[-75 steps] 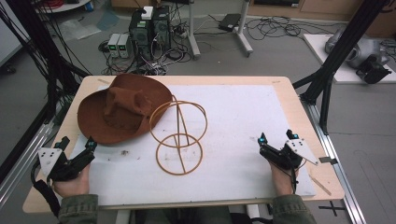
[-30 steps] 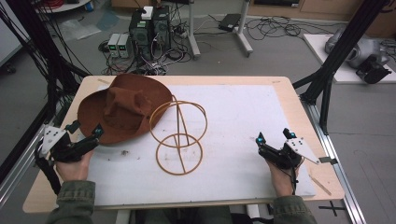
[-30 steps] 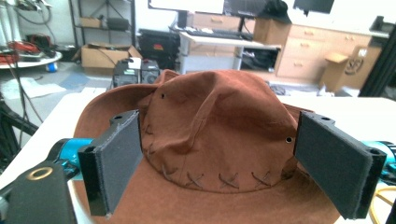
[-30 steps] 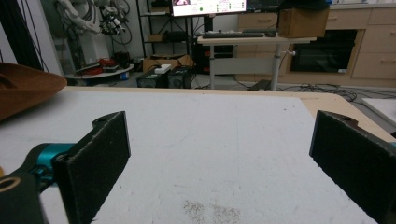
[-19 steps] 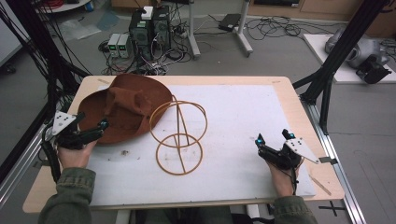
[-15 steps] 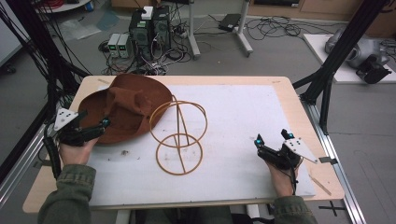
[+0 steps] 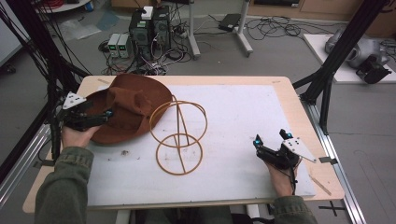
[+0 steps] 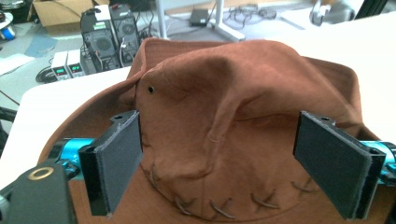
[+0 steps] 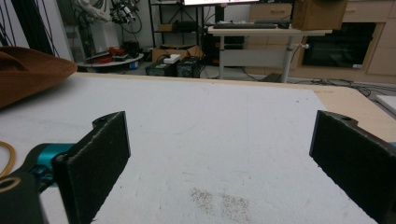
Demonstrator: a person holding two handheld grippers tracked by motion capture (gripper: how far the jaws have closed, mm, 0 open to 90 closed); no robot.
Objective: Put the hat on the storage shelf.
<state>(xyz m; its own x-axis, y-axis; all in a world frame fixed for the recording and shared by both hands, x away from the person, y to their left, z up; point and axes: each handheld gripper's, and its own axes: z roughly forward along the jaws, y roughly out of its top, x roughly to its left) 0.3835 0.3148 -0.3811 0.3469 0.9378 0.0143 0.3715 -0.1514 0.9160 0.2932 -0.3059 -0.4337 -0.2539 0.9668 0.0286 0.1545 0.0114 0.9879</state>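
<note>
Left gripper view: brown hat (image 8: 224,116) lies between the left gripper (image 8: 238,172)'s parted jaws.

Hat (image 7: 128,112) lies on table (image 7: 261,116), left of wire stand (image 7: 179,135).

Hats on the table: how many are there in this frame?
1. A brown hat lies at the table's far left, beside the wire stand. The left claw, jaws open, is over its brim. Nothing suggests another hat hidden.
</note>
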